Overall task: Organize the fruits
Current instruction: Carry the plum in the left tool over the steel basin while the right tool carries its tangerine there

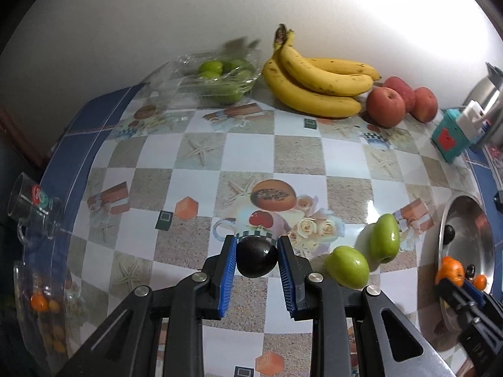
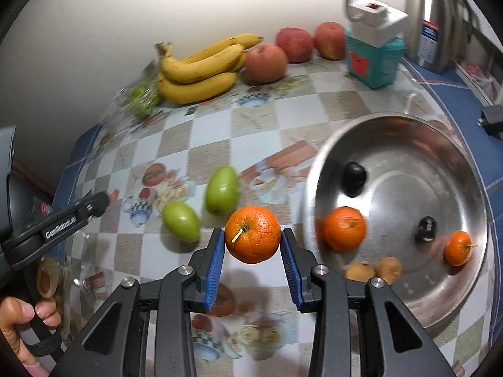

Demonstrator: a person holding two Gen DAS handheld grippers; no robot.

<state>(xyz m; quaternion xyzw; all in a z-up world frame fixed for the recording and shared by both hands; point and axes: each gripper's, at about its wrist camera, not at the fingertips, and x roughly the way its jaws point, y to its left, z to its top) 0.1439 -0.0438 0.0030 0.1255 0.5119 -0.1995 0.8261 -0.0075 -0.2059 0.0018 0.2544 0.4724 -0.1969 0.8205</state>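
Note:
My left gripper is shut on a dark plum, held above the patterned tablecloth. My right gripper is shut on an orange, just left of a steel bowl. The bowl holds two more oranges, two dark plums and two small brown fruits. Two green fruits lie on the table left of the bowl; they also show in the left wrist view. The left gripper's arm shows at the left of the right wrist view.
Along the back wall are a banana bunch, three red apples and a clear bag of green fruits. A teal box and a steel kettle stand back right. A glass mug and a clear container sit at the table's left edge.

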